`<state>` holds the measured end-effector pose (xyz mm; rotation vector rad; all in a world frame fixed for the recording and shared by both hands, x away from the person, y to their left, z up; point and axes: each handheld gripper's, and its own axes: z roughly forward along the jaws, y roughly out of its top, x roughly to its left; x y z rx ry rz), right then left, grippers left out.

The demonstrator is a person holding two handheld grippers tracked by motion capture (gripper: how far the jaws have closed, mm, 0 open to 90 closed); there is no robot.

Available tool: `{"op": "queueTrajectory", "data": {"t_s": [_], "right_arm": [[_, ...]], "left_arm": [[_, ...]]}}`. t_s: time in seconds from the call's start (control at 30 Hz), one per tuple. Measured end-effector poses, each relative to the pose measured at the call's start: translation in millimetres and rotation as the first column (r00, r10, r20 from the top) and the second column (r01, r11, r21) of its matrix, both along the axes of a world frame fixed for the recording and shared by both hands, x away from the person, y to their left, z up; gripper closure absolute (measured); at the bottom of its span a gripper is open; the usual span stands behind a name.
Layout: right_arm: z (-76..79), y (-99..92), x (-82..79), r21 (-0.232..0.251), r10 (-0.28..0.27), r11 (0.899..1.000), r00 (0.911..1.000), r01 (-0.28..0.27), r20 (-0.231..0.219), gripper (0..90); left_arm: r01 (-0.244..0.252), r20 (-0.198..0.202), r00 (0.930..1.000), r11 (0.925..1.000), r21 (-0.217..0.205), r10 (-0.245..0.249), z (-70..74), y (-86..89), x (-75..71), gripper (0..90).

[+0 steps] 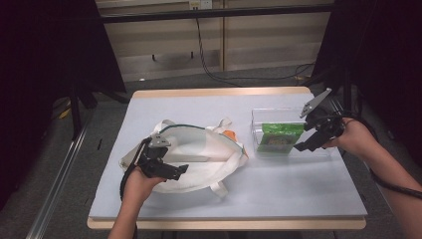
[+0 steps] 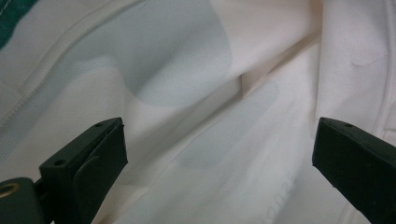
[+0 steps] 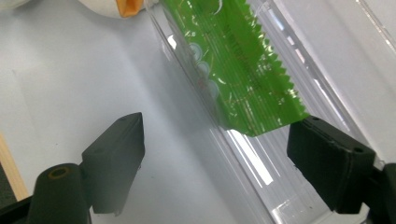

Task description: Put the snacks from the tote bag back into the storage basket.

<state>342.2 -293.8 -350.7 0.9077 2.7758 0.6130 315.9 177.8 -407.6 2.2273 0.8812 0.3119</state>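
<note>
A white cloth bag (image 1: 199,149) with a green-trimmed mouth lies at the table's left centre. My left gripper (image 1: 181,170) rests at its near left side, pointing into the bag. In the left gripper view its jaws stand wide apart over the white fabric (image 2: 196,93), and my left gripper (image 2: 219,144) is open. A green snack packet (image 1: 280,137) lies in a clear plastic tray (image 1: 259,117) to the right. My right gripper (image 1: 301,147) hovers at the tray's near right corner. In the right gripper view the right gripper (image 3: 217,140) is open astride the tray wall (image 3: 261,172), with the packet's corner (image 3: 233,65) near one jaw.
The pale blue table top (image 1: 278,194) has a wooden edge. An orange-and-white item (image 1: 230,134) peeks out at the bag's right end, also seen in the right gripper view as an orange patch (image 3: 128,7). Dark stands and cables flank the table.
</note>
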Motion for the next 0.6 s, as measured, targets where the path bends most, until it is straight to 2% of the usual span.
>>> {"op": "queueTrajectory", "data": {"t_s": [0.47, 0.57, 0.6], "right_arm": [[-8.5, -2.7, -12.9, 0.016, -0.001, 1.000, 1.0000, 0.001, 0.003, 17.4], [-10.9, -3.9, -15.5, 0.018, 0.006, 1.000, 1.0000, -0.006, 0.003, 17.3], [-11.4, -4.4, -16.3, 0.020, 0.012, 1.000, 0.9999, -0.012, 0.001, 17.3]], "left_arm": [[-0.002, 0.002, 1.0000, 1.0000, -0.006, 0.002, 0.1, 0.0, 0.0, 3.2], [0.002, 0.000, 1.0000, 0.9999, 0.013, -0.002, 1.1, 0.6, -0.3, 3.2], [0.002, 0.005, 1.0000, 1.0000, 0.008, -0.002, 0.7, 0.5, -0.2, 3.2]]}}
